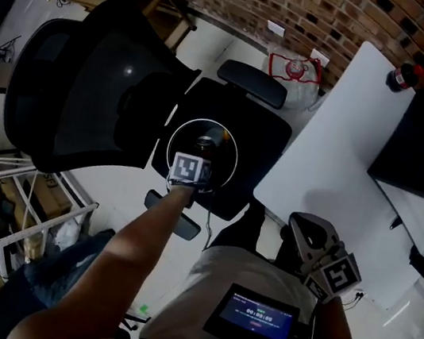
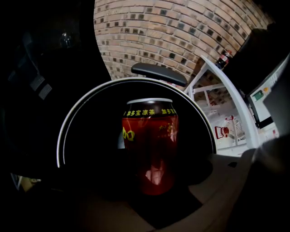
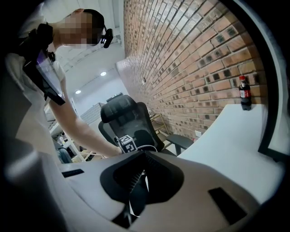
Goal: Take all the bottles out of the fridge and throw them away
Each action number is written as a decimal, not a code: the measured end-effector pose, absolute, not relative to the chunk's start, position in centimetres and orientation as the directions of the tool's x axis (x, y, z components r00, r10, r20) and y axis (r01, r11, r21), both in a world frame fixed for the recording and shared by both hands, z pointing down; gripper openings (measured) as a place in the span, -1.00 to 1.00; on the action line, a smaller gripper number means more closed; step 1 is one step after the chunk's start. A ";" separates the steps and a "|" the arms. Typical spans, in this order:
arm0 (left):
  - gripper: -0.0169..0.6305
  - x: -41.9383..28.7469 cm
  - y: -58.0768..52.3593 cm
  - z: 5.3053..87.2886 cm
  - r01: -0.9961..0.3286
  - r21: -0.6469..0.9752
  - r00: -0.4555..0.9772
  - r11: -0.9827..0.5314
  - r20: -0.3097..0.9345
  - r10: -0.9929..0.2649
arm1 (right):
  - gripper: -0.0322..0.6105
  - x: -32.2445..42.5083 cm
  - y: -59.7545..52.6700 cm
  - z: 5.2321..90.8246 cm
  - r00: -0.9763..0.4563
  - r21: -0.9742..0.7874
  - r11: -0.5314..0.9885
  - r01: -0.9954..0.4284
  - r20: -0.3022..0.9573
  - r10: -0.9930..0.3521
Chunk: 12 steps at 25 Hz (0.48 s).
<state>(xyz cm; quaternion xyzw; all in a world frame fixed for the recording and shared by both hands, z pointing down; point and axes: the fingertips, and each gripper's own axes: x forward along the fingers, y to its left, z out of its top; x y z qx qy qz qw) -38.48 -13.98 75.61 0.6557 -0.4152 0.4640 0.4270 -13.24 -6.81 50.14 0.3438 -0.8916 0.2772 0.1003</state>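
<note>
Left gripper (image 2: 153,195) first: its jaws are spread wide and, as far as I can tell in the dark, clamped on the bottom end of a red can (image 2: 151,145). The can's top points away from the camera, straight into the black mouth of a white-rimmed bin (image 2: 68,131). It's a can rather than a bottle, fwiw. Brick wall behind it, and a chair (image 2: 158,72) armrest just past the rim.

Right gripper view: the right gripper (image 3: 136,183) has its jaws closed together with nothing in them, parked off to the side. Beyond it is the white counter (image 3: 226,140) with a cola bottle (image 3: 245,93) standing at the far end by the wall.

Head view: the left arm reaches down over the bin, which looks to be sitting on the chair seat, with the can inside the rim's circle. No fridge in any view.

What could go wrong, imo: if the can isn't centred when the jaws let go, it clips the rim and bounces onto the seat or floor. A bin on a swivel chair is sketchy too. Bump the rim and it could shift or tip.
</note>
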 end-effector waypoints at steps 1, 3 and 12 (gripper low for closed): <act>0.10 -38.8 -14.4 76.0 -0.941 0.161 0.213 -0.297 0.965 -0.150 | -0.94 -13.3 -6.9 50.3 -0.742 -0.410 0.618 -0.670 0.362 -0.564; 0.10 -41.0 -14.6 76.9 -0.945 0.067 0.114 -0.320 0.984 -0.133 | -0.94 -13.9 -6.7 50.3 -0.747 -0.412 0.623 -0.665 0.356 -0.562; 0.10 -40.7 -13.6 82.4 -0.961 0.133 0.124 -0.243 0.991 0.055 | -0.94 -16.0 -6.9 50.7 -0.778 -0.476 0.616 -0.628 0.343 -0.527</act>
